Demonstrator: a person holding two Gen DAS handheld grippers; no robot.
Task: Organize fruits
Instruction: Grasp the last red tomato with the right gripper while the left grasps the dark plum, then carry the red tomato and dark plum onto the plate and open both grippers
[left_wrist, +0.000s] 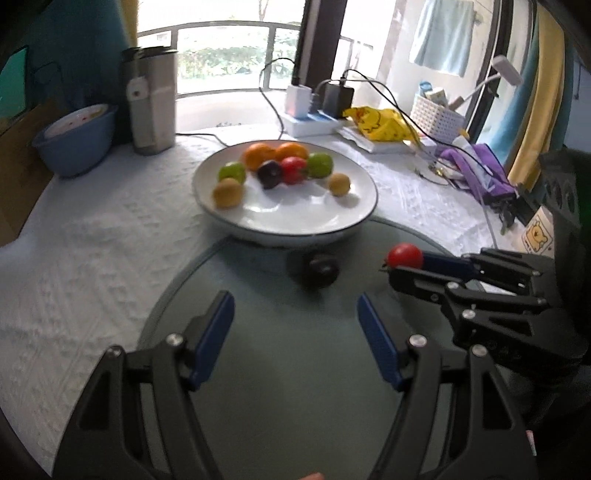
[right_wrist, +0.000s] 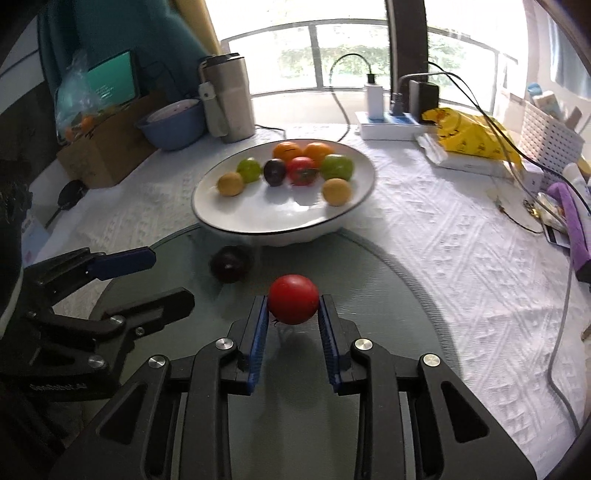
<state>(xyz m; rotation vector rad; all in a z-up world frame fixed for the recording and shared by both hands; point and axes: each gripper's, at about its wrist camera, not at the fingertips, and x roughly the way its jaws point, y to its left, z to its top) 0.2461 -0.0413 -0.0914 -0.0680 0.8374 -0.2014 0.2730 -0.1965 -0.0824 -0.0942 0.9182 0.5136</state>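
Right gripper (right_wrist: 293, 308) clamped on red tomato (right_wrist: 293, 298) above glass mat (right_wrist: 369, 266) — left gripper (left_wrist: 295, 317) spread wide, holding nothing, dark plum (right_wrist: 229, 264) loose before fruit plate (right_wrist: 236, 218) — no legible writing.

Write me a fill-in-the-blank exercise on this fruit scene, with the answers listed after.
1. The right gripper is shut on a ____ fruit.
2. The left gripper is ____ and holds nothing.
3. The dark fruit lies on the glass disc, just in front of the white ____.
4. The number of orange fruits at the back of the plate is ____.

Answers: red; open; plate; two
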